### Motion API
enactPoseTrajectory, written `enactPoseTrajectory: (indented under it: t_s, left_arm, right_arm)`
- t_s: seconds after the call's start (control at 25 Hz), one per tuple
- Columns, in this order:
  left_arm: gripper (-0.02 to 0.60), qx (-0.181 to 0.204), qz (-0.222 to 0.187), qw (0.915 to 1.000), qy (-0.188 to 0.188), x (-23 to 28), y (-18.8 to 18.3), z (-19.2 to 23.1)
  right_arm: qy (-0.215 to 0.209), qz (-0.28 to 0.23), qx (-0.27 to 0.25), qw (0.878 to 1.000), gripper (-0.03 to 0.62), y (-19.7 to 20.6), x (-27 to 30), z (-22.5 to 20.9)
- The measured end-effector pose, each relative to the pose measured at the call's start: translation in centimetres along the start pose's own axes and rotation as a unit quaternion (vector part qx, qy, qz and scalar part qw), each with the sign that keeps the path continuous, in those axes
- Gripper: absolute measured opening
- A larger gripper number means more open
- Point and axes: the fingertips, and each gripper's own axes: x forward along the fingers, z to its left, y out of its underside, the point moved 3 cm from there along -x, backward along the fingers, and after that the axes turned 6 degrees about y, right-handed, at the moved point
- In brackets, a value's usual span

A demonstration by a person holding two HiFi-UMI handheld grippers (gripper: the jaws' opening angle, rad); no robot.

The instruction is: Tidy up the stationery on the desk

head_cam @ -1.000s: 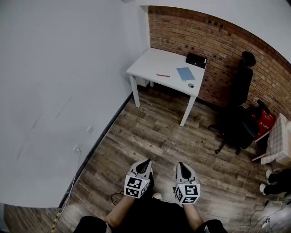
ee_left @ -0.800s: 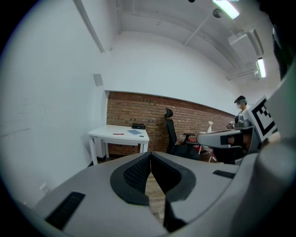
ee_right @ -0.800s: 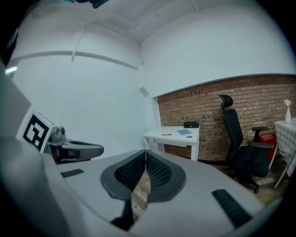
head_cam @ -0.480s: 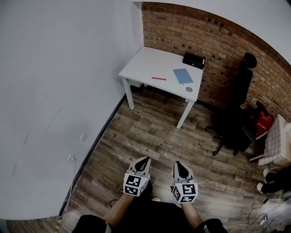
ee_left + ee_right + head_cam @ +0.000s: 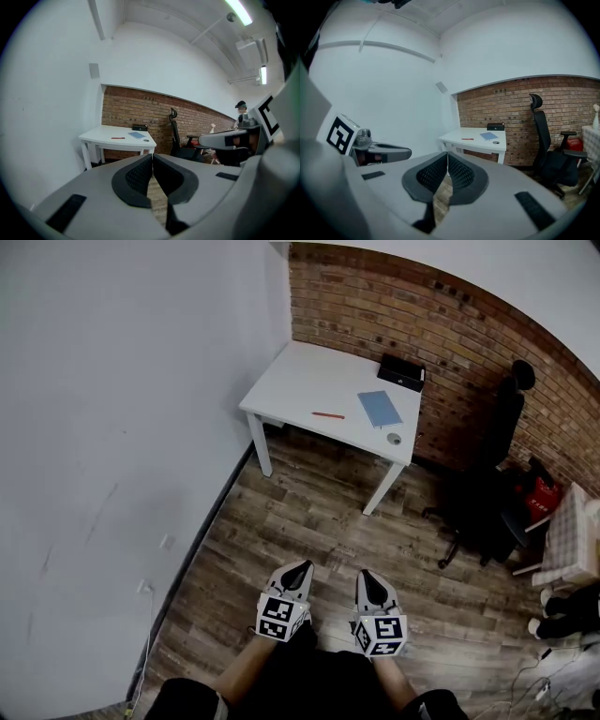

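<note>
Head view: left gripper (image 5: pixel 301 567), right gripper (image 5: pixel 364 576) fingers pressed together, empty; desk (image 5: pixel 309 381) well apart.

closed empty right claw (image 5: pixel 447 154) faces desk (image 5: pixel 454 136) bearing perhaps a pen (image 5: pixel 467 138).

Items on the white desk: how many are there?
4. Black box at the back by the brick wall; blue notebook in front of it; red pen left of the notebook; small round object near the front right corner. Tinier items may go unseen.
</note>
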Motion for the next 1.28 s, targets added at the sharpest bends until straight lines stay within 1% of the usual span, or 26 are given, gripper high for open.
enactPoseTrajectory:
  t_s: [0.36,0.52,0.88,1.08,1.28]
  left_arm:
    - [0.015,-0.001,0.008,0.9999,0.009,2.3,-1.4,5.3]
    - [0.015,-0.002,0.013,0.9998,0.014,3.2,-1.5,6.6]
    - [0.015,0.001,0.027,0.9992,0.031,6.4,-1.4,7.1]
    - [0.015,-0.003,0.030,0.9991,0.029,9.3,-2.3,8.5]
    - [0.015,-0.004,0.038,0.9990,0.024,13.3,-3.8,10.6]
  right_arm:
    - [0.006,0.007,0.015,1.000,0.023,-1.2,5.7,1.0]
    - [0.015,0.008,0.020,1.000,0.023,-1.4,7.0,0.8]
    - [0.027,0.015,0.028,0.999,0.023,-1.3,9.2,-0.8]
    - [0.022,0.015,0.029,0.999,0.023,-2.3,12.6,-2.4]
    - [0.014,0.015,0.032,0.999,0.023,-3.9,17.0,-4.5]
